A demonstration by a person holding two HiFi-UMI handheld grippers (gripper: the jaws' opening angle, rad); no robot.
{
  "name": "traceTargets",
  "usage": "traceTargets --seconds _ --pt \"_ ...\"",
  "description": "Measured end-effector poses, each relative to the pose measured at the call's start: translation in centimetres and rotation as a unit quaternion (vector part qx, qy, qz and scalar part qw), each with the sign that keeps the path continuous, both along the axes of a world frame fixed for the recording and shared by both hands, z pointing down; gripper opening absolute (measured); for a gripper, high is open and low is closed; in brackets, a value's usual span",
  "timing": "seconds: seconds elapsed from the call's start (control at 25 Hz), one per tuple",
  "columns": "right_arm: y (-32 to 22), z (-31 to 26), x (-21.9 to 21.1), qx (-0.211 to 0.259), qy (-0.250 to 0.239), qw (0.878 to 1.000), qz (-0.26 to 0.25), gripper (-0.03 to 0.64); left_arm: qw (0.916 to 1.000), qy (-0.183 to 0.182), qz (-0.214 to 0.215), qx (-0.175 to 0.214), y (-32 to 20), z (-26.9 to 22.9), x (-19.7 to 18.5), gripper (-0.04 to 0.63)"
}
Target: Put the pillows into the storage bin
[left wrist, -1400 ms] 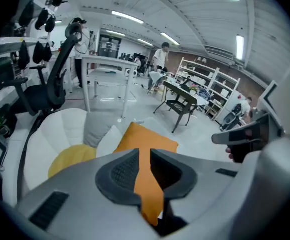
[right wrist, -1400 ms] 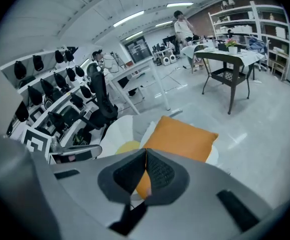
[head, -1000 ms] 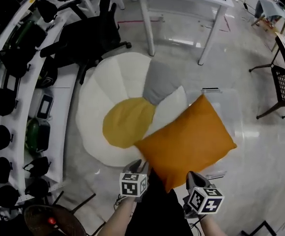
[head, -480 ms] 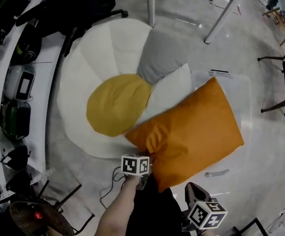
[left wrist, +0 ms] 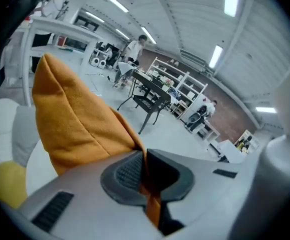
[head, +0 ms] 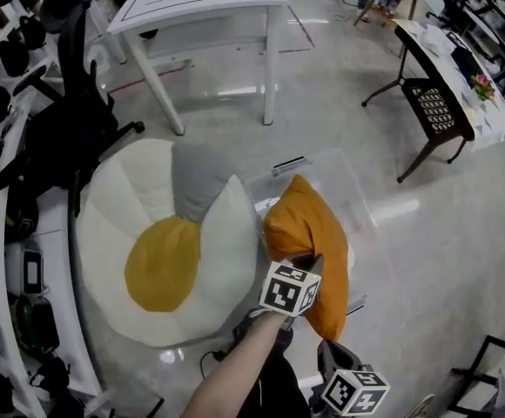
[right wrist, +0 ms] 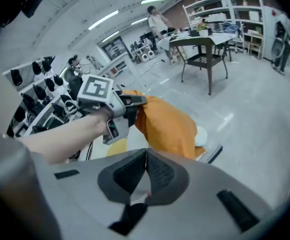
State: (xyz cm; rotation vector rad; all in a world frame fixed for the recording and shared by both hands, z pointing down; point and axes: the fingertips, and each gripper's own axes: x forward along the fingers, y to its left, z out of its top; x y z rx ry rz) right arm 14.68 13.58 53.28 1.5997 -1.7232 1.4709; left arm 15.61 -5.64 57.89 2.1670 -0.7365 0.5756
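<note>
The left gripper (left wrist: 144, 173) is clamped on a thin fold of the orange pillow (left wrist: 75, 119). Its jaws have just been closing, and the orange fabric is pinched flat between the 2 pads. The pillow hangs forward and down from that pinch, bunched and narrow. Directly beneath it is the clear storage bin (head: 360, 200), and its lower end seems to sit inside the bin's walls, though the clear plastic makes that hard to confirm.

The right gripper (right wrist: 145, 176) is behind the left one and nearer the person. Its jaws are together with nothing between them, and it is apart from the pillow.

To the left of the left gripper, the flower cushion (head: 148, 225) lies flat on the floor just beside the bin.

1 second ago the pillow lay spread wide and flat across the bin with both grippers at its near corner. Half a second ago the left gripper alone was at its edge. Now the pillow is gathered upright under a single pinch, and the right gripper has let it go.

I judge this fresh grip lets the left gripper steer or press the pillow down into the bin. The pillow is not yet settled, and the flower cushion remains outside.
</note>
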Motion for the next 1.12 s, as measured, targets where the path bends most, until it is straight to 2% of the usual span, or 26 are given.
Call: traceTargets --seconds 0.12,0.24,0.36,0.44,0.52,0.6,0.72,0.84,0.96,1.12 --pt "1.8 -0.7 4.1 0.003 0.002 0.998 0.057 0.003 0.9979 -0.062 0.012 0.01 -3.1 1.7 4.4 0.025" --pt "3.8 -1.0 7.0 0.003 0.001 0.994 0.112 0.003 0.991 -0.134 -0.004 0.001 -5.8 4.0 5.0 0.028" --pt "4.5 -2.2 8.8 0.009 -0.002 0.99 0.141 0.003 0.9793 -0.198 -0.039 -0.013 -7.7 4.5 1.5 0.041" --pt "4.4 -3.3 9.7 0.016 -0.003 0.989 0.149 0.003 0.9691 -0.237 -0.062 -0.03 -7.4 4.3 -2.1 0.088" --pt "3.6 -4.6 10.2 0.028 -0.002 0.988 0.15 0.003 0.9623 -0.257 -0.082 -0.036 -6.4 3.3 -5.4 0.155" --pt "2.2 -6.1 10.6 0.043 0.001 0.989 0.145 0.003 0.9662 -0.238 -0.093 -0.033 -4.9 1.2 -7.1 0.152" --pt "-0.7 -8.6 10.4 0.071 0.008 0.989 0.128 0.003 0.9803 -0.175 -0.089 -0.022 -1.9 -3.3 -7.6 0.152" --pt "-3.7 -11.2 9.9 0.103 0.016 0.988 0.111 0.002 0.9906 -0.114 -0.074 0.017 1.4 -8.9 -7.4 0.134" --pt "-5.8 -13.7 9.2 0.133 0.021 0.986 0.096 0.002 0.9921 -0.084 -0.056 0.075 4.0 -14.1 -7.1 0.084" --pt "-7.0 -16.1 8.3 0.159 0.029 0.984 0.077 0.0 0.9876 -0.08 -0.041 0.129 5.7 -19.1 -7.5 0.05"
